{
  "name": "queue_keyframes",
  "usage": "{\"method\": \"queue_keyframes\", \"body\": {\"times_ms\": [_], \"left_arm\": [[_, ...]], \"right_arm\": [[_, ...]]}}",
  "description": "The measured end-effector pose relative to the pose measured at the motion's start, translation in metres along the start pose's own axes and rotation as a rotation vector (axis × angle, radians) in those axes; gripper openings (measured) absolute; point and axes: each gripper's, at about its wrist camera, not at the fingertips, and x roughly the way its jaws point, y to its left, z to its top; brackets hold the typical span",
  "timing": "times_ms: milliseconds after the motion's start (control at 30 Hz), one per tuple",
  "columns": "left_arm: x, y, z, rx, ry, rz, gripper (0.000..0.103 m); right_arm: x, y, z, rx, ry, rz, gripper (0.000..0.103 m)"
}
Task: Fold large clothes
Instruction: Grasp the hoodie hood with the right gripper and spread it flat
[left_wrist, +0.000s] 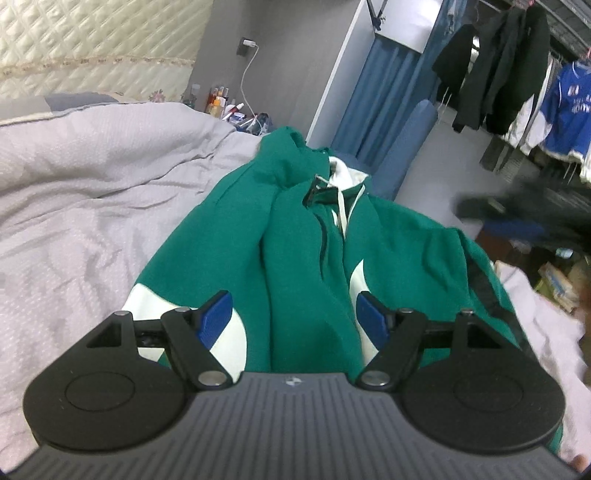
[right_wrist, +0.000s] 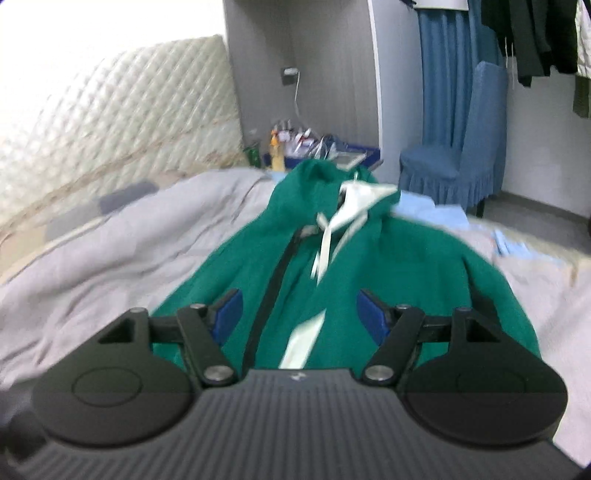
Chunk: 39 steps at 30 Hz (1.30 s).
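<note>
A green hoodie (left_wrist: 303, 236) lies spread on a bed, over a rumpled grey duvet (left_wrist: 92, 192) that fills the ground to the hoodie's left. The hoodie has white panels, a white-lined hood at its far end, white drawstrings and a dark zip down the front. Beyond the hood, against the grey wall, stands a cluttered bedside surface (left_wrist: 236, 110) with bottles and small items; above it a white cable hangs from a wall socket (left_wrist: 244, 46). A quilted cream headboard (left_wrist: 103, 40) rises behind the duvet, left of the hoodie. To the right of the hood stand a blue-covered chair (right_wrist: 454, 162) and blue curtains (right_wrist: 447, 74). Further right of the hoodie, dark jackets (left_wrist: 498, 62) and a blue-and-white jersey (left_wrist: 565, 107) hang on a rail; the jersey carries white lettering too blurred to read. Light blue cloths (right_wrist: 432, 210) lie on the bed just right of the hood.

The left gripper (left_wrist: 294, 317) hovers over the near hem of the hoodie, jaws spread wide with nothing between the blue pads. The right gripper (right_wrist: 299, 317) is likewise over the hoodie's near end, above the zip, jaws released and holding nothing. Each gripper body bears a small emblem, unreadable. The right wrist view is motion-blurred.
</note>
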Motion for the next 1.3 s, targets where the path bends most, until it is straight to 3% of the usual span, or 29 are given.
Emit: {"method": "queue_keyframes", "body": {"times_ms": [267, 467, 533, 633, 800, 967, 1167, 1267, 1300], "left_arm": [[-0.037, 0.002, -0.007, -0.029, 0.005, 0.094, 0.078], [-0.082, 0.045, 0.002, -0.179, 0.051, 0.235, 0.078], [-0.097, 0.066, 0.001, -0.263, 0.080, 0.259, 0.078], [-0.111, 0.085, -0.005, -0.347, 0.111, 0.334, 0.078], [-0.102, 0.099, -0.024, -0.449, 0.217, 0.370, 0.078], [-0.075, 0.088, -0.037, -0.410, 0.309, 0.359, 0.079], [-0.069, 0.081, -0.042, -0.384, 0.315, 0.382, 0.085], [-0.064, 0.081, -0.043, -0.389, 0.335, 0.387, 0.086], [-0.063, 0.081, -0.043, -0.387, 0.339, 0.391, 0.086]], "right_arm": [[-0.064, 0.015, -0.079, -0.045, 0.080, 0.089, 0.070], [-0.078, 0.016, -0.110, -0.055, 0.135, 0.175, 0.070], [-0.078, 0.016, -0.115, -0.040, 0.156, 0.209, 0.081], [-0.075, 0.022, -0.126, -0.041, 0.195, 0.240, 0.083], [-0.071, 0.043, -0.148, -0.147, 0.241, 0.281, 0.083], [-0.058, 0.054, -0.158, -0.204, 0.283, 0.261, 0.082], [-0.052, 0.062, -0.167, -0.275, 0.322, 0.265, 0.060], [-0.060, 0.063, -0.163, -0.283, 0.304, 0.261, 0.040], [-0.065, 0.060, -0.159, -0.268, 0.290, 0.259, 0.024]]}}
